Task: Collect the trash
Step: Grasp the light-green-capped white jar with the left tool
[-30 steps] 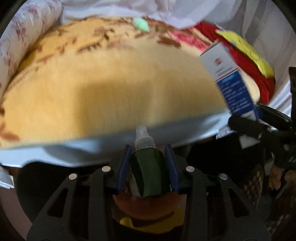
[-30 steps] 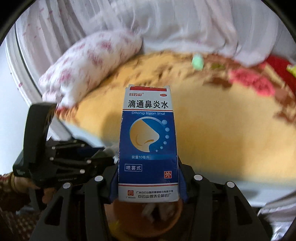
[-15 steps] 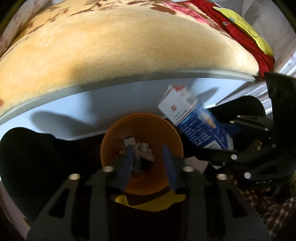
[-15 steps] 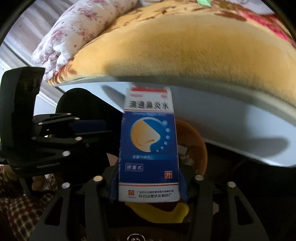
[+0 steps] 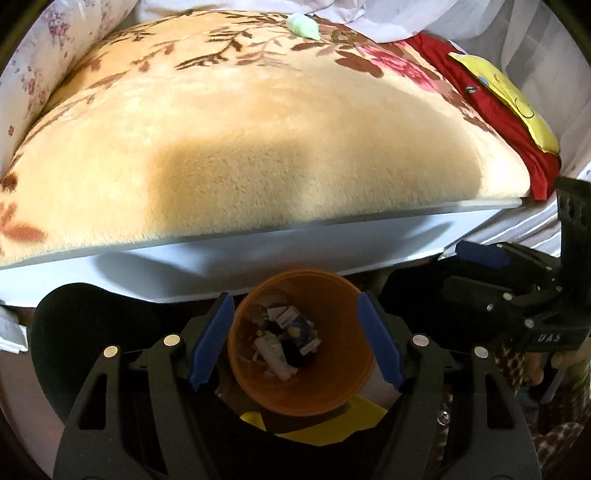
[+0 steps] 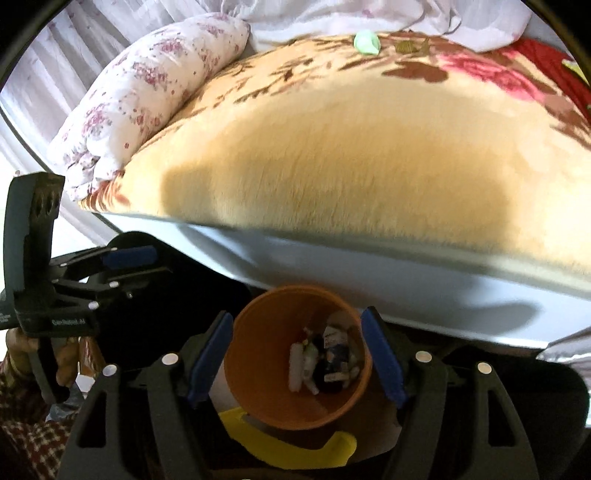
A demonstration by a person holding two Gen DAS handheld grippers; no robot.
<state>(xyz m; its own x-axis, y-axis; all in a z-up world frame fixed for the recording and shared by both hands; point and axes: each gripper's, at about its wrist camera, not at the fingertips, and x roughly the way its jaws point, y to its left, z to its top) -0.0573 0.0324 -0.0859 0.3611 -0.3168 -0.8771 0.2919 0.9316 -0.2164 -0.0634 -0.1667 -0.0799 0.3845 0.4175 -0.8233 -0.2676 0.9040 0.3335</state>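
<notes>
Two hand-held grippers — left (image 5: 295, 347), right (image 6: 295, 354) — jaws opening, empty, over one orange bin (image 5: 334, 400).

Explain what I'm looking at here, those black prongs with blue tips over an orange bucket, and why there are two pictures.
A person holds a two-finger gripper in each hand, each with a camera looking along its fingers. One picture is from the left gripper, the other from the right gripper. Both hang over the orange bin, which has small boxes and bottles at its bottom. Both sets of jaws are opening and hold nothing. Behind is a bed with a tan flowered blanket, where a pale green scrap lies.
</notes>
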